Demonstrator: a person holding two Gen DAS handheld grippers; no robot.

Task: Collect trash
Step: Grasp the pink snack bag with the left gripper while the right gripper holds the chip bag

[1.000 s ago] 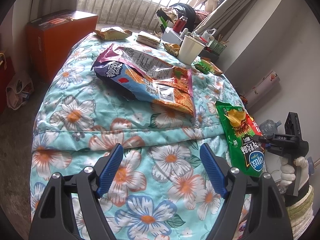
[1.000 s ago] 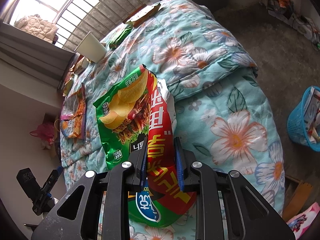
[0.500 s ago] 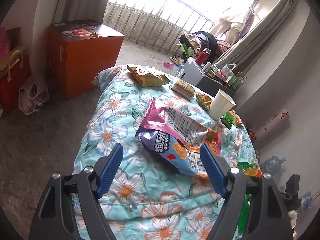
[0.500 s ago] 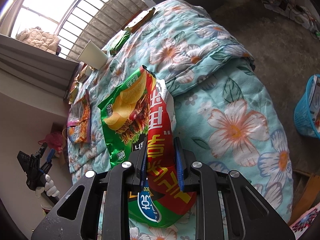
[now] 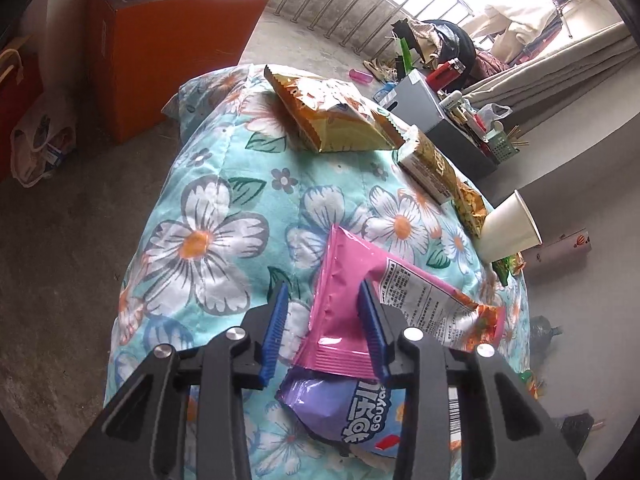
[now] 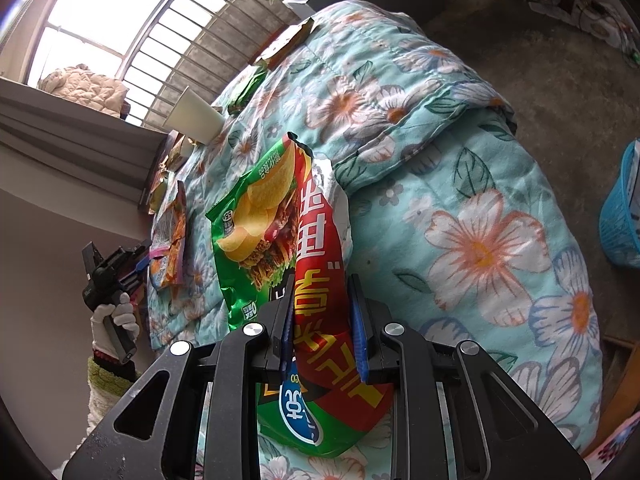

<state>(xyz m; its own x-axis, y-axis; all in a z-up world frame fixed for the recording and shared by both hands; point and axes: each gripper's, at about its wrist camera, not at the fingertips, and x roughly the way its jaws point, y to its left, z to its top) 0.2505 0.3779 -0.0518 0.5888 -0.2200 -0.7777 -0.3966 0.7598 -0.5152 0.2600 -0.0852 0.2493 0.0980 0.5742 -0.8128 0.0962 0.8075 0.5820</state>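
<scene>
Behind the left gripper's fingers (image 5: 276,320) the purple snack bag (image 5: 340,412) runs under the black frame, its lower end hidden; right of the right gripper's fingers (image 6: 358,320), the blue basket (image 6: 620,220) is cut by the picture's edge

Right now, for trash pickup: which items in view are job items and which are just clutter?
Job items:
- pink and purple snack bag, between the closing left gripper jaws
- green and red chip bag, clamped in right gripper
- gold snack bag
- paper cup
- blue basket, probably the bin

Lying about:
- orange box
- floral quilt
</scene>
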